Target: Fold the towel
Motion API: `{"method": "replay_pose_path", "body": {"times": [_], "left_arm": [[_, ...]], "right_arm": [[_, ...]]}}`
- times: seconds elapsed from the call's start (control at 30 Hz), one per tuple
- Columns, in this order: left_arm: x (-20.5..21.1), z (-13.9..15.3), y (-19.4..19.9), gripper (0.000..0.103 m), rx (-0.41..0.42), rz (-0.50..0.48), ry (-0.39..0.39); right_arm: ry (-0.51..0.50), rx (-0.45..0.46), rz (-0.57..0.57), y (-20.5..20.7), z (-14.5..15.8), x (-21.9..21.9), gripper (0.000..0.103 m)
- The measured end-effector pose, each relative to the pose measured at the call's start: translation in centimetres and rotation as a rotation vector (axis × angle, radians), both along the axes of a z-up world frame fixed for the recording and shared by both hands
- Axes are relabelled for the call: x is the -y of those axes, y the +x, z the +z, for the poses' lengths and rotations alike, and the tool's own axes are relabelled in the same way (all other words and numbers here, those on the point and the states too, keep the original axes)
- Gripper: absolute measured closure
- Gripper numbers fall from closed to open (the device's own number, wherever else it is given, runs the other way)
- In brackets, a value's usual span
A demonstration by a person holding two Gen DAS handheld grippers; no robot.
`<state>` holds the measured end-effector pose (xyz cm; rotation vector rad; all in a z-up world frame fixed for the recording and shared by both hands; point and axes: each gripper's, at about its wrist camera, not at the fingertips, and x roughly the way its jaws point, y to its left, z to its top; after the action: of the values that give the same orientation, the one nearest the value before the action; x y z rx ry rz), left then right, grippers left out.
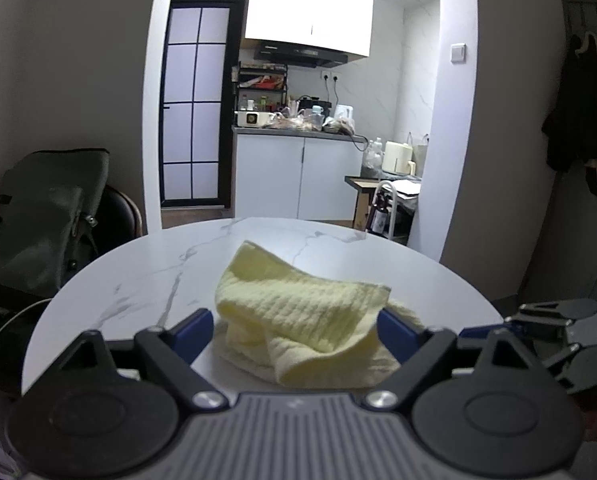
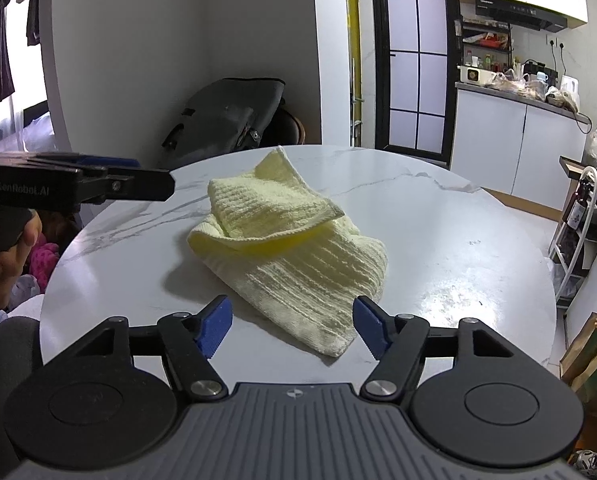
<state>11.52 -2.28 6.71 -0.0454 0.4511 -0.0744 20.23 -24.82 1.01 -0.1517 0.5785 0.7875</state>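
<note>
A: Where is the towel sitting right now?

B: It is lying on the round marble desk, roughly mid-surface, in a rumpled heap. In the right wrist view one flap is drooping over the rest, with a corner poking up toward twelve o'clock and another corner trailing toward six o'clock, close to the right tongs.

A: Are those tongs gripping anything?

B: No. The right tongs are standing wide, both blue pads apart, with the near corner of the cloth lying between them but not pinched. The left tongs are also spread wide, and the bunched towel is sitting in the gap between their pads; whether the pads are touching the cloth, I cannot tell.

A: So how far along is the folding?

B: I am judging it as barely begun. No neat fold is showing, no edges are lining up, and the cloth is looking crumpled rather than flat. Spreading it out, then grasping corners and bringing them over, all seems to be remaining.
</note>
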Motion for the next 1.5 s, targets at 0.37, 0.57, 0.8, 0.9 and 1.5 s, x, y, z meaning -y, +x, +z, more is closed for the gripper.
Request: {"method": "replay_pose_path", "body": {"times": [0.37, 0.57, 0.8, 0.9, 1.5], "left_arm": [[2.3, -0.9, 1.4, 0.020, -0.035, -0.059, 0.021], [2.5, -1.1, 1.7, 0.023, -0.050, -0.061, 0.017], [2.8, -1.5, 2.2, 0.025, -0.073, -0.072, 0.017], [3.0, -1.6, 2.4, 0.025, -0.079, -0.074, 0.018], [4.0, -1.9, 3.5, 0.025, -0.090, -0.073, 0.017]], "right_arm": [[-0.009, -0.034, 0.022, 1.0, -1.2, -0.4, 0.033], [-0.029, -0.030, 0.023, 1.4, -1.6, -1.0, 0.035], [-0.035, -0.026, 0.026, 1.7, -1.9, -1.3, 0.042], [-0.039, -0.017, 0.026, 1.8, -2.0, -1.4, 0.045], [-0.039, -0.003, 0.024, 1.9, -2.1, -0.4, 0.081]]}}
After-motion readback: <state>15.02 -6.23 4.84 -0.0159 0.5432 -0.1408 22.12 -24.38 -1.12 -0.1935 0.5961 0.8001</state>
